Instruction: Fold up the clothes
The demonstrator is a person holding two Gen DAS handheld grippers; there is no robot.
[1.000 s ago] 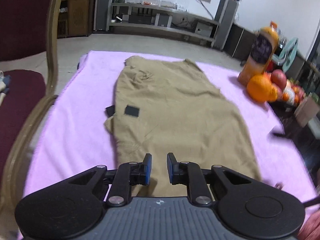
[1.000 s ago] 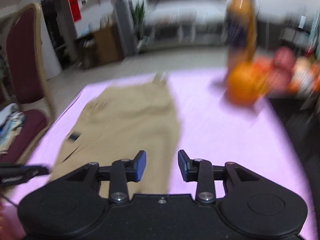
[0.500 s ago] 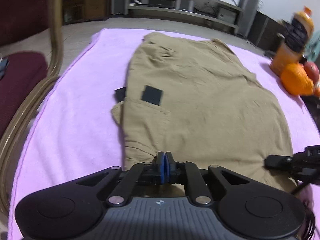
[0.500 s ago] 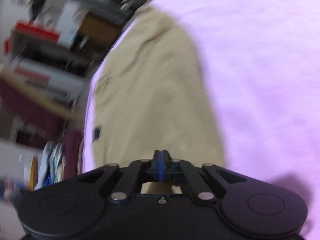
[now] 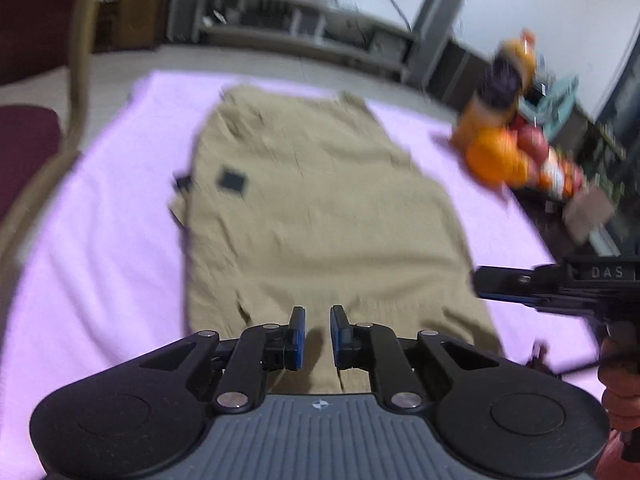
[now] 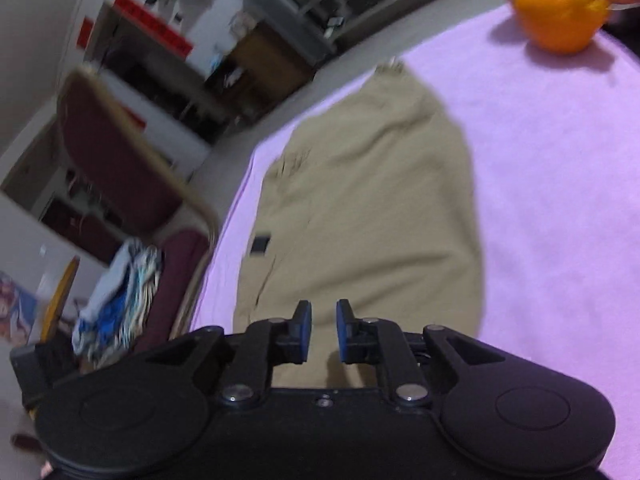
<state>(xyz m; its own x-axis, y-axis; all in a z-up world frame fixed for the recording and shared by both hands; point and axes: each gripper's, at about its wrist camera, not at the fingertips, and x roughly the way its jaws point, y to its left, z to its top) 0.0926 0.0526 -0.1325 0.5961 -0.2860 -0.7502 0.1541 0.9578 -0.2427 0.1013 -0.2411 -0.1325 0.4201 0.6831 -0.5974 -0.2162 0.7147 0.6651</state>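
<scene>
A tan garment [image 5: 320, 216] lies flat on the lilac-covered table [image 5: 100, 264], with a black patch [image 5: 232, 180] near its left edge. My left gripper [image 5: 319, 332] hovers over the garment's near hem. Its jaws stand a little apart and nothing is pinched between them. From the right, my right gripper [image 5: 484, 284] reaches to the garment's right edge, a hand behind it. In the right wrist view, that right gripper [image 6: 323, 330] sits above the near hem of the garment [image 6: 368, 216]. Its jaws are opening and only cloth shows below the gap.
An orange [image 6: 560, 12], a juice bottle [image 5: 504, 92] and more fruit [image 5: 532, 148] crowd the table's far right. A wood-framed chair with a maroon seat [image 6: 116, 168] stands at the left edge and holds a heap of blue and white clothes [image 6: 120, 296]. Shelving lines the back wall.
Half a second ago both grippers were shut at the garment's near hem; now both pairs of jaws stand apart. Both views have tipped up, and the right one has rolled back. The garment still lies flat.
</scene>
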